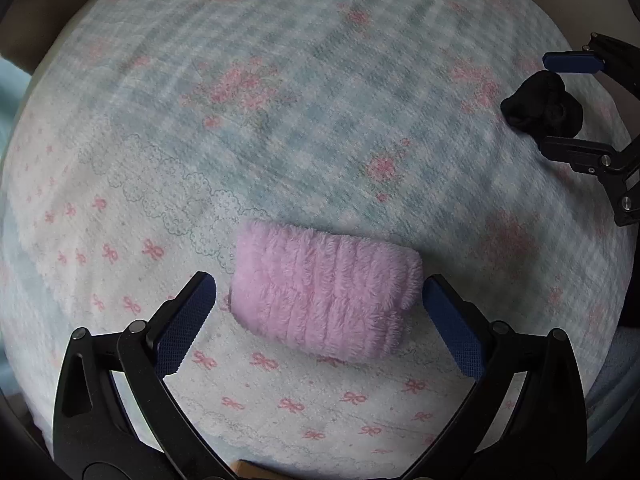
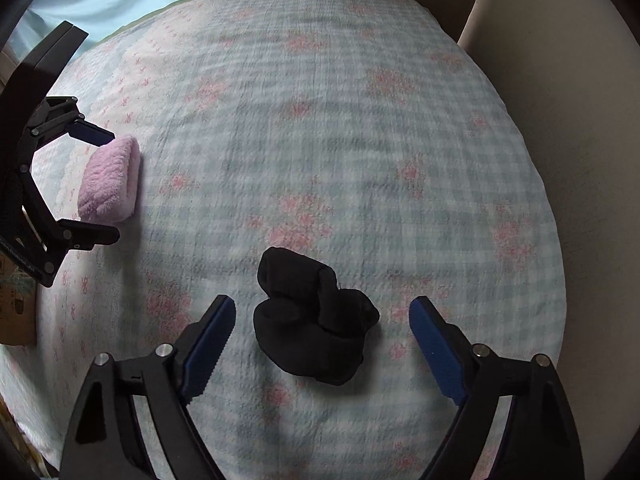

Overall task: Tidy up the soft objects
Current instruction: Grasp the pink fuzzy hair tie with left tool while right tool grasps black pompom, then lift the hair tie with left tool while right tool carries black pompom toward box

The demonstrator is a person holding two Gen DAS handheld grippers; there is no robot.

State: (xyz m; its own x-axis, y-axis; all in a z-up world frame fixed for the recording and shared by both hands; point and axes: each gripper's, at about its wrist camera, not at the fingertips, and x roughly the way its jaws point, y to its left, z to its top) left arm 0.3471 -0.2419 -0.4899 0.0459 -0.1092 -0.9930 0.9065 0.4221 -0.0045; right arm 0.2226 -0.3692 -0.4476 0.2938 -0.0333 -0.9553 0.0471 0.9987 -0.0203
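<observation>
Blue-padded left tongs (image 1: 320, 304) gape around pink sock roll (image 1: 326, 292), untouched.

The fluffy roll (image 2: 109, 180) lies on the bedspread (image 2: 320, 120), well left of the sock bundle (image 2: 312, 316).

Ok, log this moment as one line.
left gripper: open, straddling pink fluffy bundle | right gripper: open, straddling black sock bundle | both lying on blanket
</observation>
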